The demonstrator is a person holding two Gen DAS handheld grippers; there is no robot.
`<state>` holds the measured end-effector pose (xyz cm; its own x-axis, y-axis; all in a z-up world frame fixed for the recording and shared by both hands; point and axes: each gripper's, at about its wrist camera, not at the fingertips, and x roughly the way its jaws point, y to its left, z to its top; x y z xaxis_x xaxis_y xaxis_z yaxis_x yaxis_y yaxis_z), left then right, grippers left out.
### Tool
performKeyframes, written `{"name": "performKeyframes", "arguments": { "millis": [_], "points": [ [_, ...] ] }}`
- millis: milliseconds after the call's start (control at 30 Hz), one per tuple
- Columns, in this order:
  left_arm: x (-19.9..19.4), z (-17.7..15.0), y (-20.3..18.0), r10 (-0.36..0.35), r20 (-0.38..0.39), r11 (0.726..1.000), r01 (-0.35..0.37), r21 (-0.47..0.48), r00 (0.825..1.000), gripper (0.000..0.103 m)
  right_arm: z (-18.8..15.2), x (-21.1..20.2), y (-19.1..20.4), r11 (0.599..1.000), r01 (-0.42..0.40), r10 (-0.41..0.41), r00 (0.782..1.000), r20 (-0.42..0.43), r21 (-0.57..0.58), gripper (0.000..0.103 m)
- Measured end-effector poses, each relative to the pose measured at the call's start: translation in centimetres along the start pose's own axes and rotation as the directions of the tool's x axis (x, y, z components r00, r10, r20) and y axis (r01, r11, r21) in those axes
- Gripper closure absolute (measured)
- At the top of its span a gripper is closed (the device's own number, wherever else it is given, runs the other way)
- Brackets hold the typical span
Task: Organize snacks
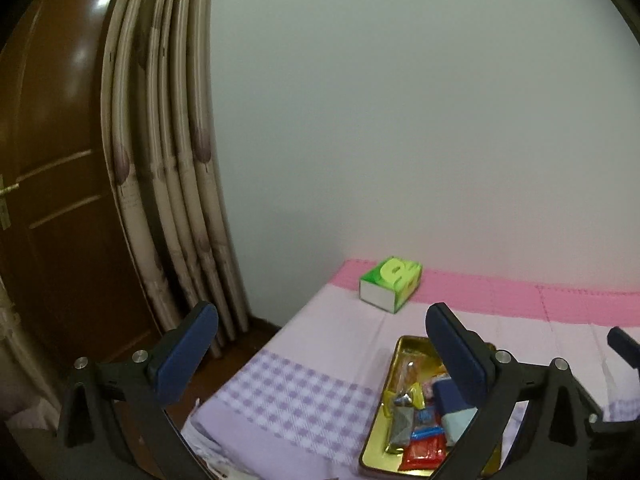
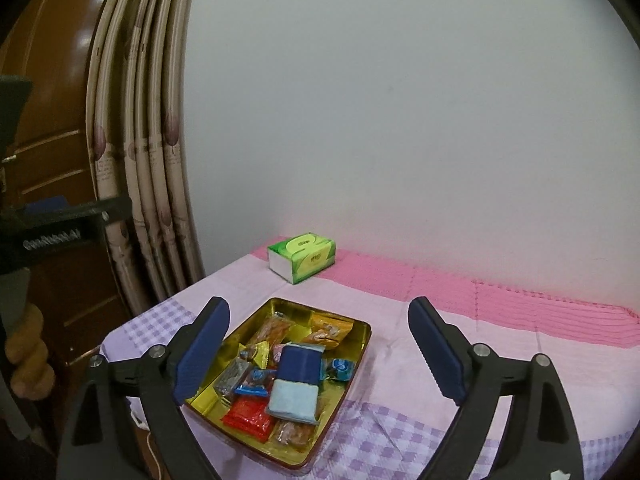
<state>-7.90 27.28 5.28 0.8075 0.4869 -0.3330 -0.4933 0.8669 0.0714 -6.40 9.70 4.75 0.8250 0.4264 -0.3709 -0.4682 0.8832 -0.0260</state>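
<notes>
A gold metal tray (image 2: 352, 354) lies on the purple checked bedspread and holds several wrapped snacks: a dark-blue and light-blue packet (image 2: 297, 380) on top, a red packet (image 2: 250, 418), orange packets (image 2: 330, 330). My right gripper (image 2: 320, 356) is open and empty, raised above the tray. In the left wrist view the tray (image 1: 390, 384) sits at lower right, partly hidden by my right finger. My left gripper (image 1: 320, 354) is open and empty, above the bed to the tray's left. The right gripper's tip (image 1: 622, 346) shows at the right edge.
A green tissue box (image 2: 302, 257) stands on the pink mat (image 2: 520, 300) at the wall. Curtains (image 2: 140, 160) and a brown wooden door (image 1: 52, 200) are to the left, past the bed's edge. The hand holding the left gripper (image 2: 28, 352) shows at far left.
</notes>
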Motion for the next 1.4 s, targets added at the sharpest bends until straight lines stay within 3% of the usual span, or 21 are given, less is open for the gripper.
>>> {"name": "performKeyframes", "arguments": {
  "millis": [200,367,733,1400],
  "points": [
    [-1.1,1.0,-0.1,-0.050,-0.006,0.999,0.050,0.010,0.999,0.000,0.1,-0.8,-0.1,1.000,-0.001,0.001,1.000,0.012,-0.001,0.013],
    [-1.7,1.5,0.8,-0.117,-0.006,0.992,0.117,-0.044,0.993,0.000,0.3,-1.3,-0.2,1.000,0.002,-0.002,1.000,0.022,0.003,0.012],
    [-2.3,1.9,1.1,-0.097,0.013,0.994,0.098,-0.048,0.995,0.000,0.9,-2.6,0.6,1.000,0.006,-0.005,0.999,0.049,-0.014,0.009],
    [-2.8,1.8,-0.1,-0.140,-0.008,0.990,0.140,-0.018,0.990,0.000,0.8,-3.3,0.4,1.000,0.024,-0.024,0.999,0.046,-0.014,0.002]
  ]
}}
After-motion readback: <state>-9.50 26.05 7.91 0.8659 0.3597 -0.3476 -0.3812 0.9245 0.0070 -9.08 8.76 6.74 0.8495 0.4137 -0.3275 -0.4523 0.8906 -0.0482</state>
